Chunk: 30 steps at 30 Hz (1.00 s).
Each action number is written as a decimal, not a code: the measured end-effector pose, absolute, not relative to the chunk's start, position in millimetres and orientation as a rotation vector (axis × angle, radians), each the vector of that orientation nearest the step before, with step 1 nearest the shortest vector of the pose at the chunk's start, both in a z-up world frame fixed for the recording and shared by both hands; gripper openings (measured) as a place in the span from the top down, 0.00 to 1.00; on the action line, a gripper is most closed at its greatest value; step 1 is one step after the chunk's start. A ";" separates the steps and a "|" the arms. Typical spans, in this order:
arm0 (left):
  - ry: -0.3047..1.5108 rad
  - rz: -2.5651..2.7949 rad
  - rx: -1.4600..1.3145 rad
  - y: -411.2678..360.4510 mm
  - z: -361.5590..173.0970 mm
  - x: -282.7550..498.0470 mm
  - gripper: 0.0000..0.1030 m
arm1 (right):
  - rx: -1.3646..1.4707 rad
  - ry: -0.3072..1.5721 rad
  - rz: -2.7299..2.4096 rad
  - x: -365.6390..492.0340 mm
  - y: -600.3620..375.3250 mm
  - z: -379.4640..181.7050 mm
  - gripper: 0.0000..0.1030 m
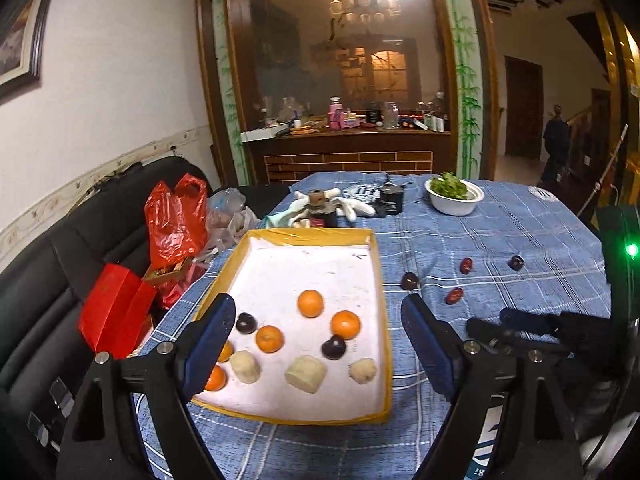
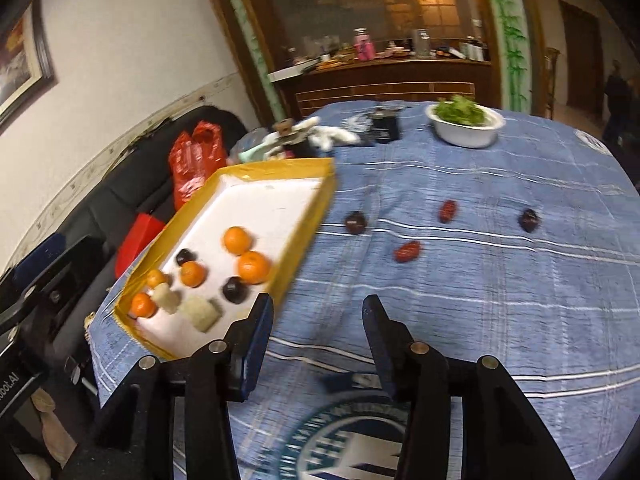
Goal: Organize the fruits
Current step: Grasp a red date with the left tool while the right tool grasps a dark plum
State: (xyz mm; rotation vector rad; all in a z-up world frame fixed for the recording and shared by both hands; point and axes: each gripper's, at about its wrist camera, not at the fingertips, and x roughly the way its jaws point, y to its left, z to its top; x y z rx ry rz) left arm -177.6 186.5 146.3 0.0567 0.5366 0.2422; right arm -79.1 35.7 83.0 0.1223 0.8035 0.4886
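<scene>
Your left gripper (image 1: 320, 320) hangs spread and empty over the yellow-rimmed, white-floored tray (image 1: 382, 312), which holds orange tangerines (image 1: 310, 303), dark plums (image 1: 333, 347) and pale peeled chunks (image 1: 306, 373). Your right gripper (image 2: 318, 312) stands parted, empty, over the blue checked tablecloth (image 2: 500, 300) right of the tray. Beyond it lie two dark plums (image 2: 355, 222) and two red dates (image 2: 408, 251); farther off, a white bowl of greens (image 2: 466, 124), white gloves (image 2: 332, 132).

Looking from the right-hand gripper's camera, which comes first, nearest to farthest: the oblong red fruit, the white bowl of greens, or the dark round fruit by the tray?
1. Oblong red fruit, on the blue cloth just ahead of the right gripper.
2. Dark round fruit, slightly farther, beside the yellow tray.
3. White bowl of greens, at the table's far edge.
</scene>
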 end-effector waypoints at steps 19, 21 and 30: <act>0.751 0.016 -0.074 171.8 97.1 -110.3 0.18 | 0.249 0.863 0.181 8.9 -117.4 48.9 0.49; 0.779 -0.069 -0.093 164.0 93.6 -95.6 0.18 | 0.251 0.871 0.176 23.0 -117.7 45.2 0.49; 0.884 -0.180 0.004 119.3 61.5 -21.2 0.33 | 0.258 0.906 0.173 85.0 -117.2 27.4 0.49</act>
